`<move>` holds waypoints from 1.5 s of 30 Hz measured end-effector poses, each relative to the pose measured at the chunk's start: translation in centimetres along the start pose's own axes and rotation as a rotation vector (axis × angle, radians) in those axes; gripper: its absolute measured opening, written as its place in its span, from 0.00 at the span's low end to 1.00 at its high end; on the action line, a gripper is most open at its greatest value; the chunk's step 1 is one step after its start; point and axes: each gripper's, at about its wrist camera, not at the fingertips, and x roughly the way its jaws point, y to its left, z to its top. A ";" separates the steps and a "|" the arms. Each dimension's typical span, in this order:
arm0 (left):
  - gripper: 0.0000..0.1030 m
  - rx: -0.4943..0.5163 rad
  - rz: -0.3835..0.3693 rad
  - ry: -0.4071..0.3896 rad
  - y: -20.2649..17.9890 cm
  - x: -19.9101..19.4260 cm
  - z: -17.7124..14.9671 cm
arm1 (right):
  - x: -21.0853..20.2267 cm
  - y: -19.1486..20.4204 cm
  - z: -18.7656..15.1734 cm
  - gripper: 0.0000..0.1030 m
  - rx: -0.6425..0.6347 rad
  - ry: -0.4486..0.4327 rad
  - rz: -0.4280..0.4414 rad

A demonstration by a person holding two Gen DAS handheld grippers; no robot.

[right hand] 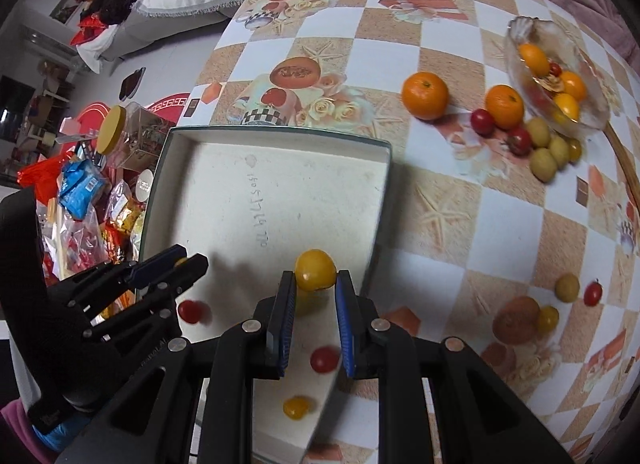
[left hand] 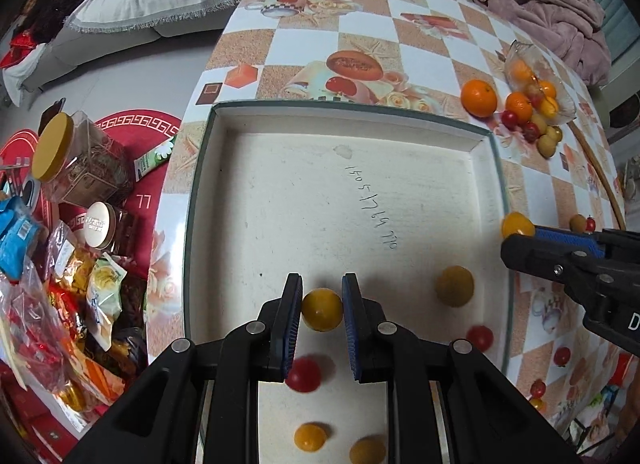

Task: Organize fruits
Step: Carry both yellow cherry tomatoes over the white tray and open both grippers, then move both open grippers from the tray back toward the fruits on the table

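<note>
Item: two yellow cherry tomatoes, each clamped in a hand-held gripper above the white tray (left hand: 224,200).

Left gripper (left hand: 322,306) pinches one yellow tomato (left hand: 322,310); right gripper (right hand: 315,284) pinches another yellow tomato (right hand: 315,275). Likely light, smooth, thin-skinned, easily bruised; hold across the widest part, gently.

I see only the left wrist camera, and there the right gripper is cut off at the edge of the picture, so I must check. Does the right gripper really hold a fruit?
Observer: Yes. The right gripper is shut on a yellow tomato, over the white box close to its right wall.
Operator: Thank you. Is any fruit hidden behind that gripper on the table?
Observer: Yes. A brown round fruit lies on the table to the right of the box, with a small yellow fruit right beside it.
</note>
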 end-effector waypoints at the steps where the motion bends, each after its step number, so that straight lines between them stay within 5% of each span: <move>1: 0.21 0.001 0.001 0.006 0.1 0.3 0.1 | 0.5 0.2 0.4 0.21 0.000 0.007 -0.005; 17: 0.22 0.022 0.005 0.026 0.7 1.8 0.6 | 5.5 1.5 2.1 0.23 -0.016 0.065 -0.075; 20: 0.22 0.024 0.014 0.031 0.7 1.8 0.6 | 5.5 1.9 2.2 0.38 -0.030 0.070 -0.059; 21: 0.22 0.023 0.014 0.033 0.8 1.7 0.6 | 5.6 2.0 2.2 0.54 -0.033 0.071 -0.072; 30: 0.22 0.041 -0.007 0.025 1.2 0.8 0.2 | 2.4 2.4 2.0 0.78 -0.032 -0.006 -0.060; 31: 0.27 0.040 -0.014 0.027 1.2 0.8 0.2 | 1.8 2.2 1.9 0.78 -0.023 -0.016 -0.056; 33: 0.76 0.030 -0.009 0.000 1.3 0.4 0.1 | 0.9 1.5 1.6 0.81 -0.003 -0.024 -0.046; 35: 0.78 0.026 -0.004 -0.056 1.2 -0.5 -0.1 | 0.1 0.8 1.1 0.83 0.019 -0.035 -0.040; 41: 0.78 0.054 0.008 -0.019 -0.1 -0.8 -0.2 | -1.7 -3.0 -2.0 0.86 0.112 -0.047 -0.060; 45: 0.78 0.099 0.013 -0.017 -2.2 -1.7 -0.7 | -2.2 -6.7 -4.8 0.98 0.180 -0.015 -0.103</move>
